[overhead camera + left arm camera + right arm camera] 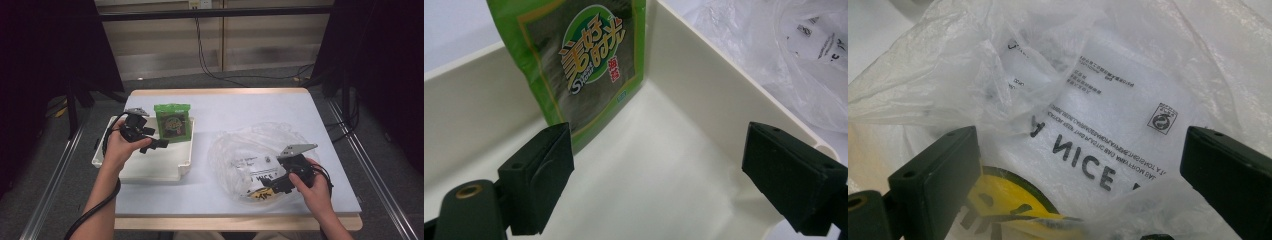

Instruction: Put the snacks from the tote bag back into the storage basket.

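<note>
A green snack pouch (173,121) (574,65) leans upright against the far wall of a white tray (150,170) (684,85). My left gripper (159,143) (674,180) hovers open over the tray, just in front of the pouch, with nothing between its jaws. A crumpled clear plastic bag (250,155) (1108,90) with black print and a yellow mark lies on the table at the right. My right gripper (270,190) (1078,185) stands open at the bag's near edge, its jaws on either side of the plastic.
The pale table (240,107) reaches to a wooden front edge (225,222). Dark stands and cables (345,100) lie on the floor beyond and to the right of the table.
</note>
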Motion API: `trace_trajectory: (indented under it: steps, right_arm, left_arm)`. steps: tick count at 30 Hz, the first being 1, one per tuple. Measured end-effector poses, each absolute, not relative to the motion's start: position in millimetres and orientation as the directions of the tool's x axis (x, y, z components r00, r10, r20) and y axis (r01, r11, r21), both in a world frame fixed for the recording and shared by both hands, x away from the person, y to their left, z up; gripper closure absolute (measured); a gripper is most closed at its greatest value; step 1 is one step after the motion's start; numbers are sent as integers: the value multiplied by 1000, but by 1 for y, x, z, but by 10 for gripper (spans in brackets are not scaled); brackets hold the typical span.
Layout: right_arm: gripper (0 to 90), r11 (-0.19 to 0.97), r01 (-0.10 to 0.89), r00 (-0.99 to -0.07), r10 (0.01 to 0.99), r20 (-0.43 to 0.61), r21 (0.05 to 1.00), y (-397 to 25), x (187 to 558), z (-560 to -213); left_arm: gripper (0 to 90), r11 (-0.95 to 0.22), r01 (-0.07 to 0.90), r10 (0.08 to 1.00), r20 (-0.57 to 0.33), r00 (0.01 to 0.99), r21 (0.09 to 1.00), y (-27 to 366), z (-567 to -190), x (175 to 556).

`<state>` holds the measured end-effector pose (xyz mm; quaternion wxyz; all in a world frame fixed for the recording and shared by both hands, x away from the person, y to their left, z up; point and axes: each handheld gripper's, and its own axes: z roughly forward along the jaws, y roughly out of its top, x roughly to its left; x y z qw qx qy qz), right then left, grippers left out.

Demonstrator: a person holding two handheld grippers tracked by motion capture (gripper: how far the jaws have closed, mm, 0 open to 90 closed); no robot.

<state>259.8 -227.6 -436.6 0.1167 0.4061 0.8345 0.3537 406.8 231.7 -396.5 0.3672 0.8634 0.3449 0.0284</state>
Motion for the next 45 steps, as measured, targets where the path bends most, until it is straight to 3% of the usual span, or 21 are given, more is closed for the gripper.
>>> trace_trajectory:
  steps: [45]
  right_arm:
    - [25, 424, 596, -651, 752, 101, 681, -223, 259, -440]
  left_arm:
    - [101, -454, 570, 617, -220, 755, 685, 241, -435, 378]
